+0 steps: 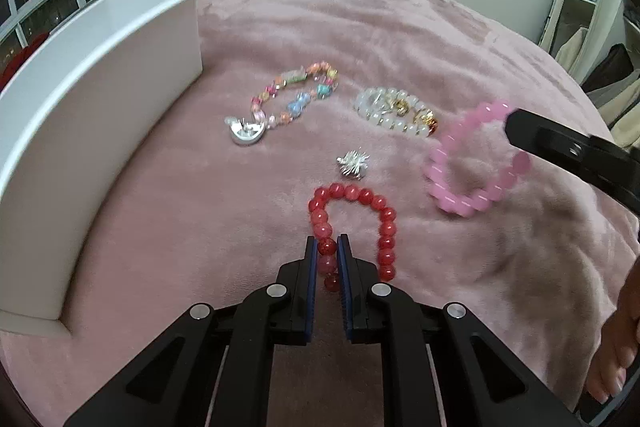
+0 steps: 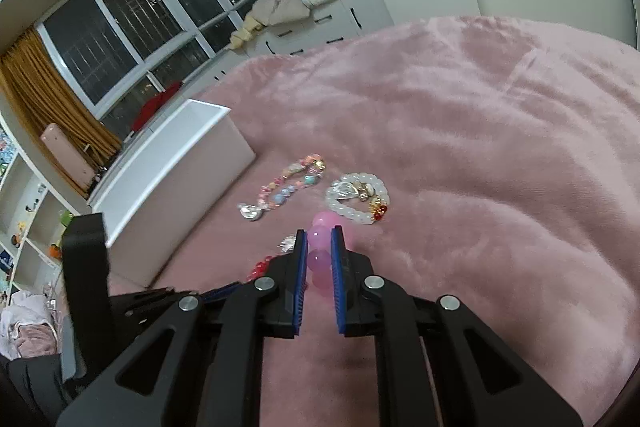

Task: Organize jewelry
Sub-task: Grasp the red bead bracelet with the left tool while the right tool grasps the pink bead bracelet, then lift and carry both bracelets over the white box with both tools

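Observation:
My left gripper (image 1: 327,243) is shut on a red bead bracelet (image 1: 360,211) that lies on the pink blanket (image 1: 400,27). My right gripper (image 2: 319,235) is shut on a pink bead bracelet (image 2: 320,227); in the left wrist view this bracelet (image 1: 468,163) hangs lifted from the right gripper's finger (image 1: 560,143). A multicoloured bead bracelet with a silver charm (image 1: 288,99), a white bead bracelet with gold charms (image 1: 396,115) and a small silver brooch (image 1: 354,165) lie on the blanket ahead. A white box (image 1: 100,107) stands at the left.
The white box also shows in the right wrist view (image 2: 180,163), left of the jewelry. The left gripper's body (image 2: 92,287) is at lower left there. A window, cabinets and shelves lie beyond the bed. A hand (image 1: 616,347) is at the right edge.

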Demonstrator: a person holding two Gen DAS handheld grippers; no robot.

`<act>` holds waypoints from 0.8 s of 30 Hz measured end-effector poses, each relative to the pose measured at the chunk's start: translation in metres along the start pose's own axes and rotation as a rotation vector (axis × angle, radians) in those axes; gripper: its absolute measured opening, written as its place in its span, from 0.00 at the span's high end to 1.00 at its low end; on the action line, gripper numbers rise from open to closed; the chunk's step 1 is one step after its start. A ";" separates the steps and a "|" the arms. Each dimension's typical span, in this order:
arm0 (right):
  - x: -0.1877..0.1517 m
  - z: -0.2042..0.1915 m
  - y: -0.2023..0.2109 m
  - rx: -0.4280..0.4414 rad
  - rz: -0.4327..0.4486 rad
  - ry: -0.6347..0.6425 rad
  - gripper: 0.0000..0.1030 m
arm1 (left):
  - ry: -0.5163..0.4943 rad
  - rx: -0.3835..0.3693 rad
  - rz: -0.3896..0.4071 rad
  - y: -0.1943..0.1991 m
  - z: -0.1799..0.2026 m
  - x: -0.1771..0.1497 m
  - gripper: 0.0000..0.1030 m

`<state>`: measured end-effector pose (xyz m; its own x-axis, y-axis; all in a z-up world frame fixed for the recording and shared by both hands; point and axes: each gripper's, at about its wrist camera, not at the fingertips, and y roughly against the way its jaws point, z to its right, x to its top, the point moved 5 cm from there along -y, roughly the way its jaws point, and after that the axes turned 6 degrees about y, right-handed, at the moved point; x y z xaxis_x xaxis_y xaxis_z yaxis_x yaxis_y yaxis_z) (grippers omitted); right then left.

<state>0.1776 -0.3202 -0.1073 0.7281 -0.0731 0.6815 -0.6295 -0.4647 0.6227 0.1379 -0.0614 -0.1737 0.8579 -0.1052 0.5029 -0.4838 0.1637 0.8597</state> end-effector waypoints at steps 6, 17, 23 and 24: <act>0.002 -0.015 0.019 0.006 0.011 0.047 0.88 | -0.015 0.005 0.043 0.024 0.005 0.020 0.86; 0.024 -0.042 0.017 -0.016 -0.001 0.128 0.88 | -0.020 0.005 0.141 0.080 -0.005 0.061 0.86; 0.046 -0.066 0.010 0.019 0.011 0.152 0.88 | -0.003 0.045 0.187 0.110 -0.033 0.082 0.86; 0.050 -0.071 0.009 0.025 0.014 0.160 0.88 | -0.001 0.054 0.193 0.114 -0.038 0.085 0.86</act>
<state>0.1893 -0.2652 -0.0405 0.6655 0.0611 0.7439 -0.6308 -0.4869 0.6042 0.1618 -0.0144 -0.0366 0.7482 -0.0777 0.6590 -0.6480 0.1277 0.7508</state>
